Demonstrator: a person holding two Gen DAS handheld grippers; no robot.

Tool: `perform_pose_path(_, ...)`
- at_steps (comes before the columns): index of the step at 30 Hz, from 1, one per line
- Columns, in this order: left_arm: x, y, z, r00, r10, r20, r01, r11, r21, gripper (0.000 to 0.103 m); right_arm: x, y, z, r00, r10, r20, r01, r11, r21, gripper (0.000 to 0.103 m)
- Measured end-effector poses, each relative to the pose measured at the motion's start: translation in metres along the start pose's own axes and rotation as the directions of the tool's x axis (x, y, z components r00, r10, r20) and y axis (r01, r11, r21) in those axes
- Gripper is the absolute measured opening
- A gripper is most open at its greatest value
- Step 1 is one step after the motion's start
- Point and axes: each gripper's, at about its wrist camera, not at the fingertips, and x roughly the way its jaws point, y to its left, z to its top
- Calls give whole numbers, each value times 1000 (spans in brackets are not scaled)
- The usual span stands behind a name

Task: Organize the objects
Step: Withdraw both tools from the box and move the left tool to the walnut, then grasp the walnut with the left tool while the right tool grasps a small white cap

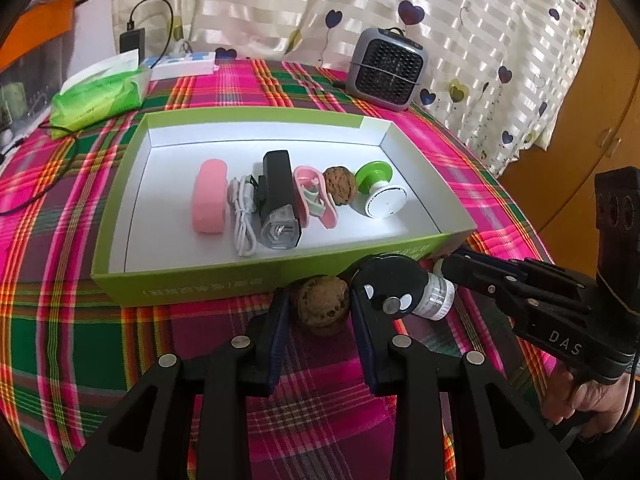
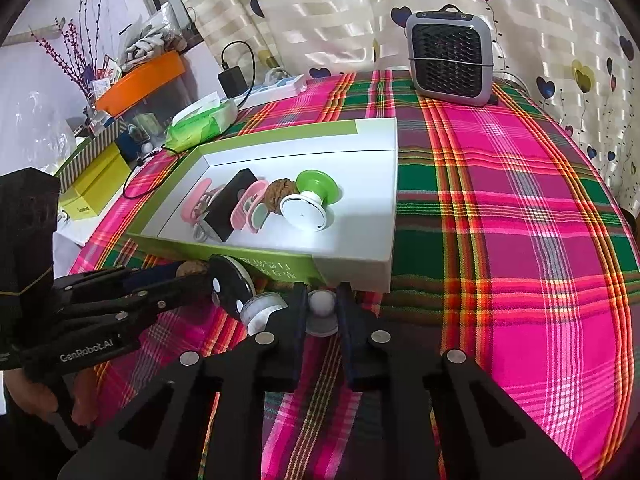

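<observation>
A green and white box on the plaid table holds a pink case, a white cable, a black light, a pink clip, a walnut and a green and white knob. My left gripper is closed around a second walnut on the cloth before the box. A black disc with a clear cap lies beside it. My right gripper is closed around a small white ball-topped piece.
A grey fan heater stands at the back of the table. A green tissue pack, a white strip and a black charger lie at the back left. Curtains hang behind. Shelves with boxes show left in the right wrist view.
</observation>
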Motion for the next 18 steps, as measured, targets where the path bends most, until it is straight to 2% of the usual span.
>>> perform_pose_path(4, -2, -2, -2, 1000, 3, 7, -3, 1000, 10, 28, -2, 0, -1, 1000, 2, 1, -2, 1000, -2, 15)
perform_pose_path(10, -16, -10, -3, 997, 59, 56, -63, 996, 57, 28, -7, 1, -3, 1000, 4, 11, -4, 1000, -8, 15)
perform_pose_path(18, -33, -17, -4, 990, 87, 109, -96, 992, 83, 28, -16, 8, -3, 999, 4, 33, -3, 1000, -28, 15)
